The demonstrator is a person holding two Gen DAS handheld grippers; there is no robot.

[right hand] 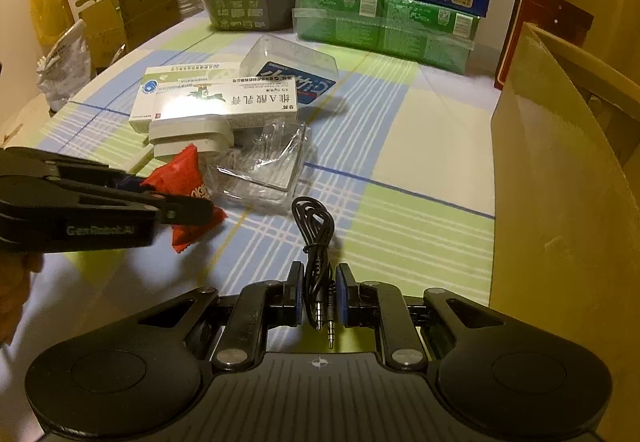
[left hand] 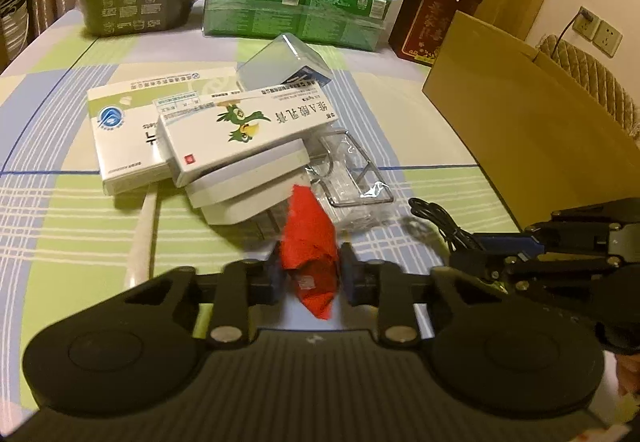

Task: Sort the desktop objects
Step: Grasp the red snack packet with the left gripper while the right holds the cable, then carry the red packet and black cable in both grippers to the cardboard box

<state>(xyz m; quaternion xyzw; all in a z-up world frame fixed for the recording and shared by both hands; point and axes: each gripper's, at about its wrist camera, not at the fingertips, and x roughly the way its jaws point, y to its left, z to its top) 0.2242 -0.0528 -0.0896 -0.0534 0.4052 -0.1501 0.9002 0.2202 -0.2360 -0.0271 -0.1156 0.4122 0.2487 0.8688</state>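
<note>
Red crinkly foil, a small snack packet (left hand: 310, 242), sits pinched between my left gripper (left hand: 308, 270) fingers, low over the checked surface (left hand: 80, 226). My right gripper (right hand: 318, 294) fingers are pressed onto a coiled black audio cable (right hand: 316, 238), its metal plugs poking back past the pads. Both look ready to lift; I judge a straight, slow rise best, since the foil is slippery and the springy cable could snag. Just beyond lie glossy card medicine boxes (left hand: 240, 129) and a clear plastic tray (left hand: 352, 169); a tan cardboard box (right hand: 560, 201) stands to the right.
</note>
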